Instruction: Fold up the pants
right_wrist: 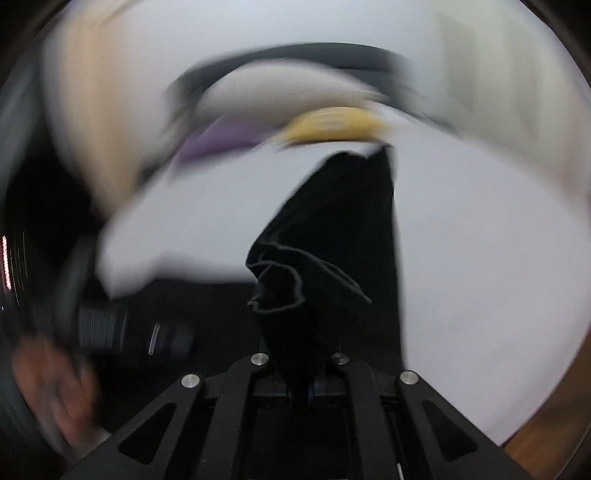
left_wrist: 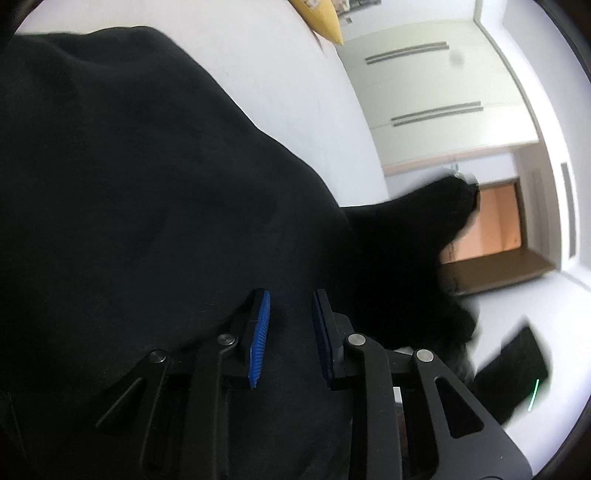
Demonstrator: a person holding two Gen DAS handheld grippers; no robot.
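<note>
The black pants (left_wrist: pixel 129 184) cover most of the left wrist view, spread over a white surface (left_wrist: pixel 280 74). My left gripper (left_wrist: pixel 290 306) hovers just over the cloth with its blue pads (left_wrist: pixel 258 339) apart and nothing between them. In the right wrist view my right gripper (right_wrist: pixel 301 373) is shut on a bunched hem of the pants (right_wrist: pixel 332 240), which stretches away from the jaws over the white surface (right_wrist: pixel 480 240). That view is blurred by motion.
A yellow cushion (left_wrist: pixel 325 18) lies at the far edge of the surface; it also shows in the right wrist view (right_wrist: pixel 332 125). White cupboards (left_wrist: pixel 436 85) and a wooden floor (left_wrist: pixel 495 221) lie beyond. A black device (left_wrist: pixel 513 369) sits near the left gripper. A purple item (right_wrist: pixel 221 140) shows blurred.
</note>
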